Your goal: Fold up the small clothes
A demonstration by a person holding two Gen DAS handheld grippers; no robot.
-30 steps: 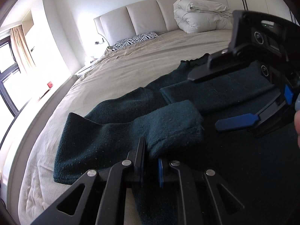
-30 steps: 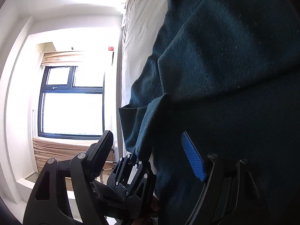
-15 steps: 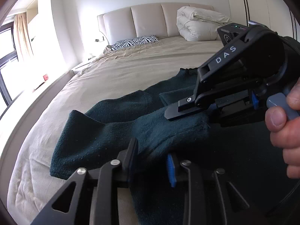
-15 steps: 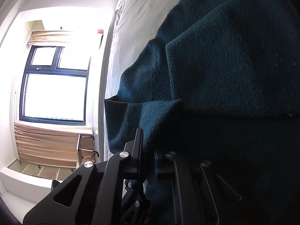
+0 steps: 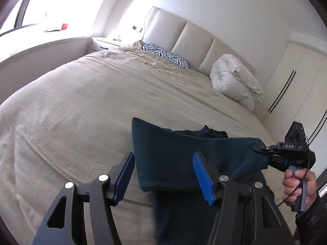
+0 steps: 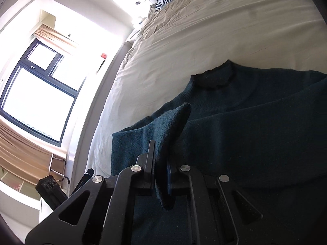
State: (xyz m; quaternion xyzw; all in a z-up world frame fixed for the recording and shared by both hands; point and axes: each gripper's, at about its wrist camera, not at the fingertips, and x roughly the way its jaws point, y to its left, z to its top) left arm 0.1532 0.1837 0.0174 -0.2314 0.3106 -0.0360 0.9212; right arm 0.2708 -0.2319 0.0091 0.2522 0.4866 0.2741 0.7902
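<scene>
while the left gripper (image 5: 163, 175) opens its blue-padded jaws with nothing pressed between them, the dark teal sweater (image 5: 184, 149) shows beyond the gap. the right gripper (image 6: 160, 175) is clamped on a fold of that sweater's sleeve (image 6: 169, 126), lifting it above the garment's body; a hand (image 5: 298, 185) grips its handle. the sweater lies on the beige bed (image 5: 81, 102), collar toward the headboard (image 5: 184, 38), it seems. a zebra-print pillow (image 5: 165, 55) and a rolled white duvet (image 5: 235, 81) sit near that headboard, well apart from the sweater.
</scene>
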